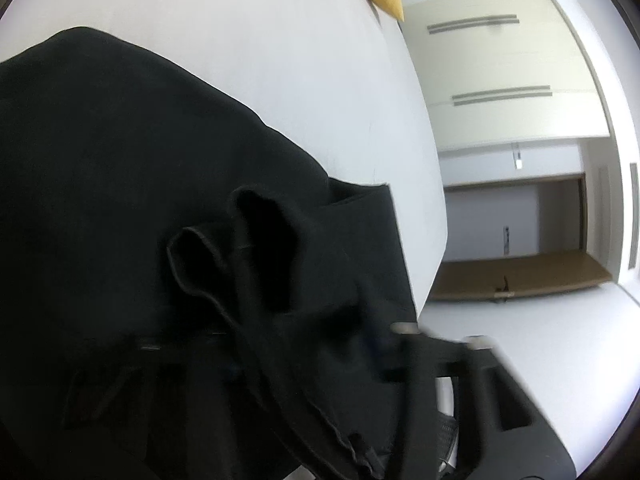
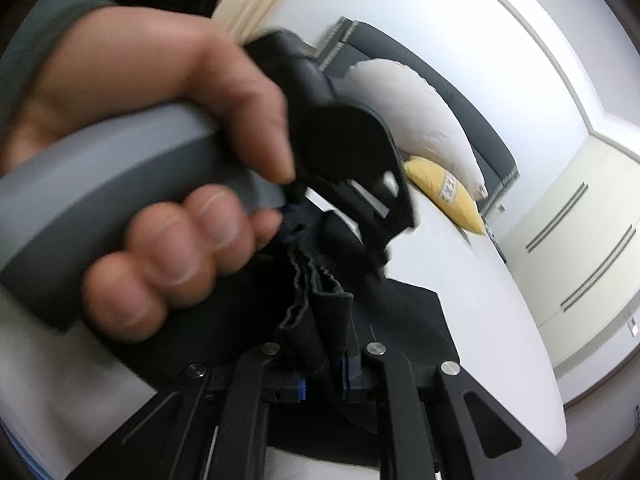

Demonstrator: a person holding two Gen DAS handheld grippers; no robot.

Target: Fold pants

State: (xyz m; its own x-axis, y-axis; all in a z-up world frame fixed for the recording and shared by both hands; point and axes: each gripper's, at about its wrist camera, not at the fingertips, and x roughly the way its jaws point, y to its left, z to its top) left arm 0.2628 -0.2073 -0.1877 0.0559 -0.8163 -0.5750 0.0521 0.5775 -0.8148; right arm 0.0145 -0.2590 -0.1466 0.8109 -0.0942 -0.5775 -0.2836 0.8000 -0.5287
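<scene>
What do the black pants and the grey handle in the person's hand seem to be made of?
The black pants look like soft, matte woven or knit cloth: they bunch into limp folds, and a stitched hem shows along the edge. Which fibre, I cannot tell. The grey handle in the hand looks like smooth hard plastic with a dull sheen; it keeps its shape under the fingers.

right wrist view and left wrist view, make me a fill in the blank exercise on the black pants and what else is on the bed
1. The right gripper is shut on a bunched fold of the black fabric pants, which lie on a ____ bed sheet.
2. The small cushion near the dark headboard is ____ in colour.
3. Beside that cushion leans a large ____ pillow.

Missing words: white; yellow; white
</scene>
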